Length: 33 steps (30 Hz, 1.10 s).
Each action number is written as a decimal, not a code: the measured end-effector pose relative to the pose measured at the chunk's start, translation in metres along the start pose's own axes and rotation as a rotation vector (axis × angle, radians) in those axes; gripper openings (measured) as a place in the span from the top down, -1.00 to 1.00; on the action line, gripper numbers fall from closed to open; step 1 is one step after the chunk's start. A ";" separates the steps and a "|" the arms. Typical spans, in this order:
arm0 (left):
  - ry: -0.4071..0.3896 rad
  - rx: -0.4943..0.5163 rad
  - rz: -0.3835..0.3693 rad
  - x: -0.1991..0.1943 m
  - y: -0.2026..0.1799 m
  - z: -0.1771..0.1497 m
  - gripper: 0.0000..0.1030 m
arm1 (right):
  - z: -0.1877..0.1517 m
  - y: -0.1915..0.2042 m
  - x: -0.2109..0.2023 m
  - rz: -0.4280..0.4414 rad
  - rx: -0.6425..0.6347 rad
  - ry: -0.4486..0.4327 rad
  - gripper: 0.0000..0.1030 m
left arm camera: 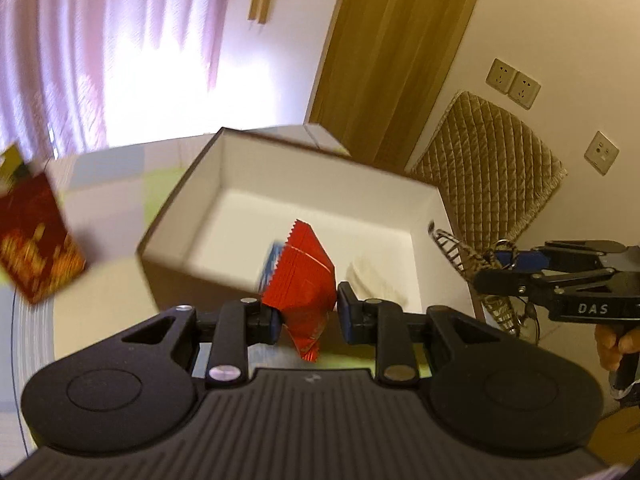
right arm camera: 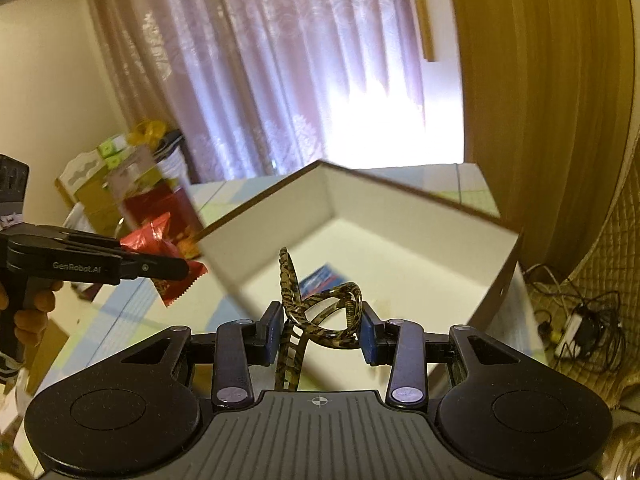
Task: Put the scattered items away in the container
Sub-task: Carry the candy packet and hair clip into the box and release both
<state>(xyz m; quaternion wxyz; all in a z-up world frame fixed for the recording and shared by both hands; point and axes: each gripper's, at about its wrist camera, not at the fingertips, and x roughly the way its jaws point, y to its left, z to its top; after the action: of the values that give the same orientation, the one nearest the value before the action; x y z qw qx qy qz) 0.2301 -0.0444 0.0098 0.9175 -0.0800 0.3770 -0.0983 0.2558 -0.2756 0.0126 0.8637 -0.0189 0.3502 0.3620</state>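
Left wrist view: left hand-held gripper [left arm camera: 306, 316] holds a red foil sachet [left arm camera: 304, 276] between its pads, though only the left pad clearly touches. The sachet points up and fwd, its top reaching over the near wall of the open white box [left arm camera: 188, 204]. Box lies dead ahead, interior mostly bare, w/ a blue-white packet [left arm camera: 271, 261] on the floor. A red carton [left arm camera: 36, 248] sits on the table [left arm camera: 112, 208], well left of the box. Right hand-held gripper [left arm camera: 490, 270] comes in from the right at the box's right rim.

Right wrist view: right hand-held gripper [right arm camera: 318, 330] is clamped on a tortoiseshell hair claw [right arm camera: 320, 312], long axis roughly upright. Box corner is just ahead, so I judge a short fwd move clears the rim. Both look about equally near.
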 end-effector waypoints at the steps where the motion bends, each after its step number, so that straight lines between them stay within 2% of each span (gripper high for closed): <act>1: 0.005 0.007 -0.007 0.010 0.001 0.012 0.56 | 0.006 -0.004 0.008 -0.010 -0.004 0.002 0.19; 5: 0.055 0.040 0.005 0.056 0.003 0.051 0.56 | 0.031 -0.024 0.053 -0.048 -0.027 0.043 0.19; 9: 0.138 0.064 0.050 0.111 0.008 0.074 0.56 | 0.051 -0.047 0.099 -0.076 -0.039 0.111 0.19; 12: 0.195 0.073 0.089 0.148 0.014 0.080 0.56 | 0.059 -0.060 0.128 -0.092 -0.055 0.163 0.19; 15: 0.251 0.056 0.097 0.180 0.021 0.082 0.56 | 0.064 -0.069 0.149 -0.094 -0.060 0.210 0.19; 21: 0.308 0.058 0.126 0.227 0.028 0.081 0.55 | 0.065 -0.086 0.175 -0.095 -0.058 0.288 0.19; 24: 0.318 0.054 0.135 0.240 0.030 0.080 0.52 | 0.065 -0.088 0.179 -0.093 -0.060 0.302 0.19; 27: 0.318 0.065 0.149 0.244 0.030 0.081 0.19 | 0.067 -0.089 0.185 -0.088 -0.063 0.314 0.19; 33: 0.309 0.077 0.150 0.239 0.032 0.081 0.17 | 0.065 -0.092 0.202 -0.094 -0.065 0.336 0.19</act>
<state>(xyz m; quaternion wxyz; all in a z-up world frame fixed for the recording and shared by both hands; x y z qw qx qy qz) 0.4575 -0.0654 -0.1014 0.8557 -0.0006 0.5145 -0.0552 0.4525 -0.2008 -0.0840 0.8080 -0.1235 0.4762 0.3242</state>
